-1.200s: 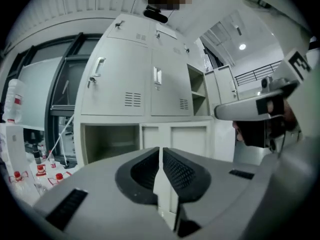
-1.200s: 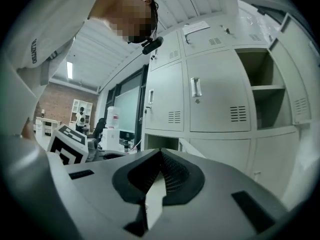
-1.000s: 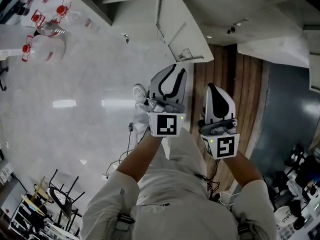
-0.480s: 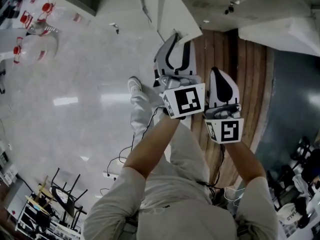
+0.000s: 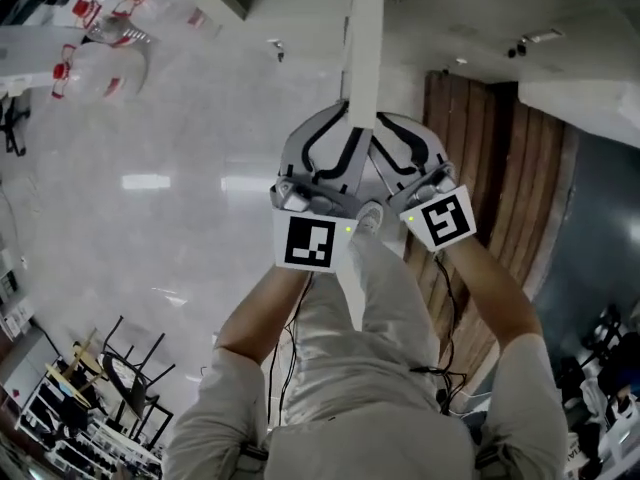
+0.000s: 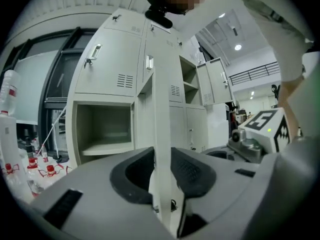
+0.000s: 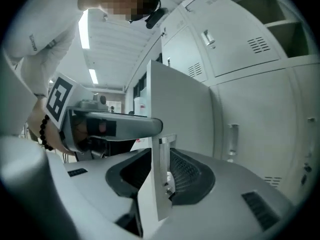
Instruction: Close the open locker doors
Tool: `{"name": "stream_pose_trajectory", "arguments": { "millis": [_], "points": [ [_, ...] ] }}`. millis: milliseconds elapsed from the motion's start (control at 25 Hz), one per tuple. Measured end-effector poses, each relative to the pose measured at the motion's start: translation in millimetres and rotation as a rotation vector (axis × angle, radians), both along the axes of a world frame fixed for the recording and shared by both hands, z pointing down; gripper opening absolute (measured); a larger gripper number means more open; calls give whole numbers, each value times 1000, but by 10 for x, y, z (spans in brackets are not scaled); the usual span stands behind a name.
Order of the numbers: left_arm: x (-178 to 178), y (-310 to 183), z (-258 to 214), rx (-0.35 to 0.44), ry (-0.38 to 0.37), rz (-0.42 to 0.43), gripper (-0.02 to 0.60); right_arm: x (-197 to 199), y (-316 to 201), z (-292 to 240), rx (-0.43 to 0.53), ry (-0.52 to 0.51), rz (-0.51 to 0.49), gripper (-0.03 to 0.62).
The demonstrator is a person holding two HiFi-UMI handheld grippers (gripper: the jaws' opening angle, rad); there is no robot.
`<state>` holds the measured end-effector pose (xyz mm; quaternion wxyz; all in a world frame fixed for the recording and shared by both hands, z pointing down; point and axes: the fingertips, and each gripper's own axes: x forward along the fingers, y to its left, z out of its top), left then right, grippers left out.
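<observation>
While the locker door edge is pinched by the just-closed jaws of the left gripper, the just-opened jaws of the right gripper are set loosely around it.

Both claws now straddle the locker door at 12 o'clock. The left claw has just been closing on it, the right claw opening.

Both forearms reach forward and converge, with the 2 grippers side by side and close to level. Left gripper: jaws have just been closing, pads pinch the locker door edge. Right gripper: jaws have just been opening and straddle the same edge loosely.
</observation>
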<state>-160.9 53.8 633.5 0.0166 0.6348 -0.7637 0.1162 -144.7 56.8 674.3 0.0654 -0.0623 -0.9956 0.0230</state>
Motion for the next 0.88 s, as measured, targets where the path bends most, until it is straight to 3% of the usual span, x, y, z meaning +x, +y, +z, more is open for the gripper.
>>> {"name": "stream_pose_trajectory", "arguments": {
  "millis": [240,400,520,760,880],
  "points": [
    [-668,472,28,2,23,5,95,-713,526,263,88,75,-173,179],
    [-1102,608,32,22,53,-25,92,-1231,659,276,81,51,-165,170],
    [-1371,630,12,49,66,-30,89,-1568,672,234,45,25,-135,121],
    [-1847,735,3,61,27,-16,95,-2022,686,232,17,24,-160,106],
    [-2138,952,173,56,49,-104,74,-2247,637,231,21,28,-174,95]
  ]
}}
